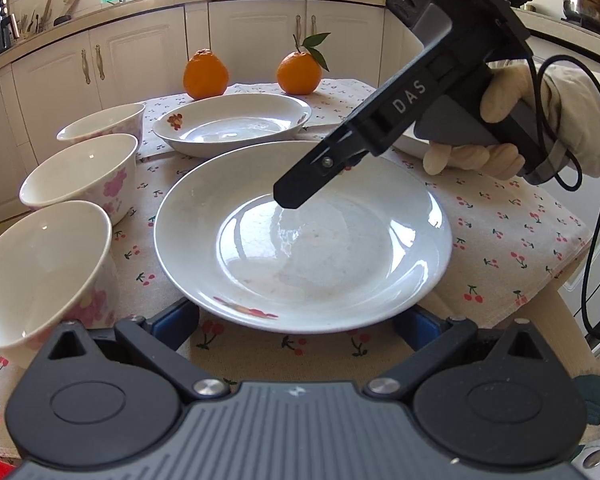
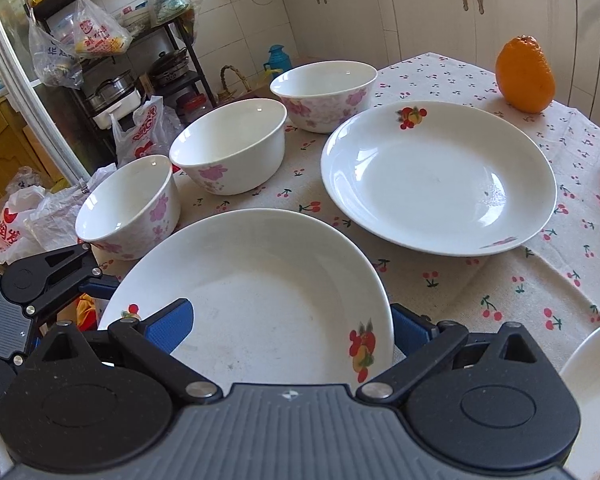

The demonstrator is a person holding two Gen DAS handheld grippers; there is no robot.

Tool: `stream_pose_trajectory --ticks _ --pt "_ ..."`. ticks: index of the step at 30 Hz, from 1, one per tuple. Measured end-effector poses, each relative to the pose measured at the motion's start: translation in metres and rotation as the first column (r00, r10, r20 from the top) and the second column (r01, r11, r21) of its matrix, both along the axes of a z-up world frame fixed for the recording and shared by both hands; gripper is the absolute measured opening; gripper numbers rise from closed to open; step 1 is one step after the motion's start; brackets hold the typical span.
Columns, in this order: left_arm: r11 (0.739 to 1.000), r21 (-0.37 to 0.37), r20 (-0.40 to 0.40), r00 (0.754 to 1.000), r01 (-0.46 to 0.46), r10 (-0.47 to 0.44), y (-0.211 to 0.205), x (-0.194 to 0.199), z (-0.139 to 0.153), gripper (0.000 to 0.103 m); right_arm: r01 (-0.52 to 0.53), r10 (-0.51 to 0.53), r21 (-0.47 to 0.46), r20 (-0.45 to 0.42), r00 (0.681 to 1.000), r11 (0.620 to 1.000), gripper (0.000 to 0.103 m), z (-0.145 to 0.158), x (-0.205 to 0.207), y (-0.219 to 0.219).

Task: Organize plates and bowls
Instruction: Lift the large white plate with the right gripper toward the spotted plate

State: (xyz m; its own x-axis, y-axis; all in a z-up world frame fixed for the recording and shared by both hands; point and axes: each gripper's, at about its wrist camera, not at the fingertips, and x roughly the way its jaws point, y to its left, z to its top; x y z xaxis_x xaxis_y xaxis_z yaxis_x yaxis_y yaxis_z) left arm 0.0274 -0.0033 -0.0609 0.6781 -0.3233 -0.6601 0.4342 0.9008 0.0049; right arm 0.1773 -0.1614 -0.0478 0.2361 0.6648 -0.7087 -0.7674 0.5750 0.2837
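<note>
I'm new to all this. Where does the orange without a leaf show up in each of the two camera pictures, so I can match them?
Left wrist view: the leafless orange stands top centre-left, at the far end of the table.
Right wrist view: the same orange stands upper right.
Shared landmark: the fruit-print plate lying nearest that orange in both views.

3 bowls (image 1: 80,176) in row left of plates (image 1: 300,236); oranges (image 1: 205,74) behind, prob. near table edge.
</note>
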Motion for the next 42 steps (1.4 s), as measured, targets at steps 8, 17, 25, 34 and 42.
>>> stream_pose_trajectory --ticks 8,17,25,34,42 --pt "1.0 -0.001 0.008 1.0 0.018 -0.018 -0.002 0.001 0.001 0.102 -0.006 0.007 0.03 -0.042 0.999 1.0 0.103 0.002 0.002 -0.003" --pt "1.0 0.003 -0.002 1.0 0.029 -0.029 -0.004 0.004 0.002 0.102 0.015 -0.013 0.028 -0.056 0.998 1.0 0.103 0.003 0.002 -0.006" --pt "0.999 0.0 0.0 0.999 0.052 -0.052 -0.006 0.005 0.009 0.102 0.032 -0.031 0.03 -0.047 0.998 0.999 0.103 0.01 -0.002 -0.013" --pt "0.994 0.007 0.013 0.994 0.105 -0.105 -0.019 0.015 0.026 0.102 0.079 -0.079 0.045 -0.008 0.997 0.996 0.103 0.028 -0.006 -0.035" --pt "0.982 0.005 0.021 0.982 0.189 -0.189 -0.049 0.038 0.041 0.102 0.173 -0.175 0.053 0.026 0.984 0.983 0.103 0.042 -0.003 -0.077"
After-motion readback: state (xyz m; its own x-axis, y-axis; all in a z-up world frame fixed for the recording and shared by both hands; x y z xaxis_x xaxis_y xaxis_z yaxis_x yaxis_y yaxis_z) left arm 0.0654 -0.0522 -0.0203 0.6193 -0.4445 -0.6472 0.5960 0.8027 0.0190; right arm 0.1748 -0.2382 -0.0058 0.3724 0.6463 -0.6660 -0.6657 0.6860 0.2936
